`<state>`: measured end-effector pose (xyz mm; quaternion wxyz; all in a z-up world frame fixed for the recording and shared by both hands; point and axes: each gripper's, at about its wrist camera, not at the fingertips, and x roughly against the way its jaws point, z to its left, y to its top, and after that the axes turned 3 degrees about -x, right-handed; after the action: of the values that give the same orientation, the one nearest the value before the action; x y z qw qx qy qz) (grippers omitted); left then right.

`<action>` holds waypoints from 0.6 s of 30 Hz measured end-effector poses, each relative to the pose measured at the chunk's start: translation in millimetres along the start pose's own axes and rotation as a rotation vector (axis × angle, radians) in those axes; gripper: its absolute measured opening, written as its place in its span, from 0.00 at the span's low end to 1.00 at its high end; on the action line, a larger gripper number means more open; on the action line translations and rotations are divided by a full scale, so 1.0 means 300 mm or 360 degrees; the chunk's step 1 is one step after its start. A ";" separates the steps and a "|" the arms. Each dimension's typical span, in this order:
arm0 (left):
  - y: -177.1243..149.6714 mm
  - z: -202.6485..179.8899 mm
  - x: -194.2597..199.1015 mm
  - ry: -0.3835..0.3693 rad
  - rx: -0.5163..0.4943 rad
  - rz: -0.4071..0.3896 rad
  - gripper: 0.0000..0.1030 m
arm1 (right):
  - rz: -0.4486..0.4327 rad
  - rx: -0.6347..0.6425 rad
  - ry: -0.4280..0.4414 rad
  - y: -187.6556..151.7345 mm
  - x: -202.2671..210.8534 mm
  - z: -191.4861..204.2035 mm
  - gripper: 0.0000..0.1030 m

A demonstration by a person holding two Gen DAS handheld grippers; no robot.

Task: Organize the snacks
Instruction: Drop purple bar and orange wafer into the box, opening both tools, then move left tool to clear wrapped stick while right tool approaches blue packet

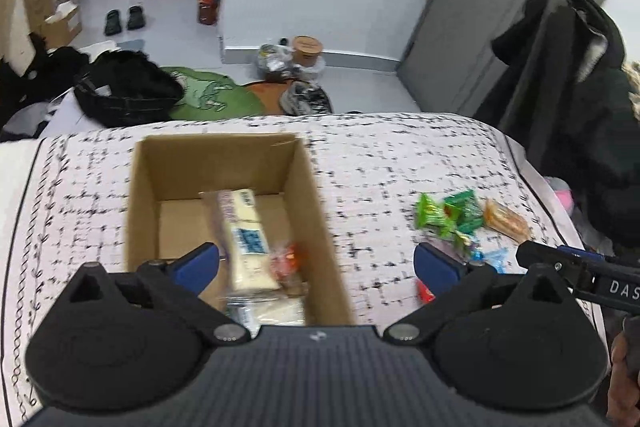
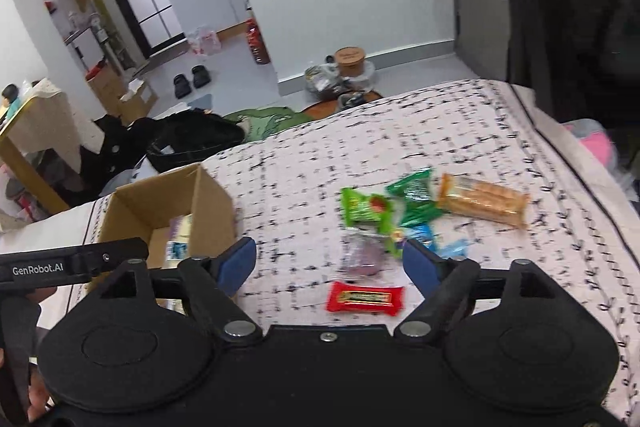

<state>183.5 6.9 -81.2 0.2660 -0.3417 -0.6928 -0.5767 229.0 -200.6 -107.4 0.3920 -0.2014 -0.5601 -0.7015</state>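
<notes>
The left gripper (image 1: 316, 263) hangs over the near end of an open box (image 1: 308, 187) on a bed (image 1: 400, 155) with a black-checked cover; its jaws are spread wide and hold nothing. Inside the box a long pale packet (image 1: 248, 235) lies lengthwise, a small red-and-clear packet (image 1: 284, 261) sits at its 3 o'clock, and more clear wrappers (image 1: 264, 309) lie at the near wall. The right gripper (image 2: 330, 263) hovers over the loose snacks at the box's 3 o'clock, jaws likewise spread and empty. Between its blue pads (image 2: 418, 263) lies a red bar (image 2: 365, 298), with a blurred purple packet (image 2: 362, 255) just beyond it at 12 o'clock. Farther out sit a light green packet (image 2: 366, 211), a dark green packet (image 2: 414, 199) touching it, an orange biscuit pack (image 2: 484, 205) at 2 o'clock, and blue wrappers (image 2: 426, 237) near the right pad.
</notes>
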 end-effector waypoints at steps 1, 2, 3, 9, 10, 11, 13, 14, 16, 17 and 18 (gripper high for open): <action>0.000 -0.015 0.000 -0.0018 -0.0017 -0.0001 1.00 | -0.0004 -0.0006 -0.0007 0.000 0.005 -0.012 0.81; 0.000 -0.025 0.000 -0.0031 -0.0029 -0.0001 1.00 | -0.0009 -0.0011 -0.0014 -0.001 0.012 -0.023 0.82; 0.001 -0.038 -0.001 -0.0044 -0.0039 0.0000 1.00 | -0.0015 -0.0015 -0.0022 -0.001 0.019 -0.033 0.83; 0.001 -0.115 0.000 -0.0107 -0.0152 -0.0008 1.00 | -0.0020 -0.0034 -0.0059 -0.004 0.045 -0.091 0.89; 0.001 -0.133 -0.003 -0.0108 -0.0184 0.0006 1.00 | -0.0021 -0.0036 -0.0066 -0.006 0.048 -0.098 0.91; 0.001 -0.141 -0.004 -0.0119 -0.0200 0.0015 1.00 | -0.0023 -0.0037 -0.0075 -0.008 0.052 -0.106 0.92; 0.000 -0.161 -0.010 -0.0140 -0.0234 0.0029 1.00 | -0.0030 -0.0040 -0.0095 -0.013 0.059 -0.123 0.94; -0.001 -0.172 -0.013 -0.0146 -0.0254 0.0036 1.00 | -0.0033 -0.0042 -0.0103 -0.015 0.063 -0.131 0.95; -0.002 -0.191 -0.016 -0.0173 -0.0292 0.0038 1.00 | -0.0037 -0.0049 -0.0116 -0.019 0.070 -0.151 0.96; -0.002 -0.201 -0.020 -0.0181 -0.0309 0.0042 1.00 | -0.0041 -0.0052 -0.0120 -0.021 0.075 -0.161 0.98; -0.003 -0.211 -0.025 -0.0188 -0.0327 0.0047 1.00 | -0.0044 -0.0055 -0.0123 -0.023 0.079 -0.167 0.98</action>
<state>185.7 -56.4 -75.3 0.1967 -0.4109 -0.6393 -0.6195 216.9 -255.0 -109.4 0.3568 -0.2272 -0.5654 -0.7081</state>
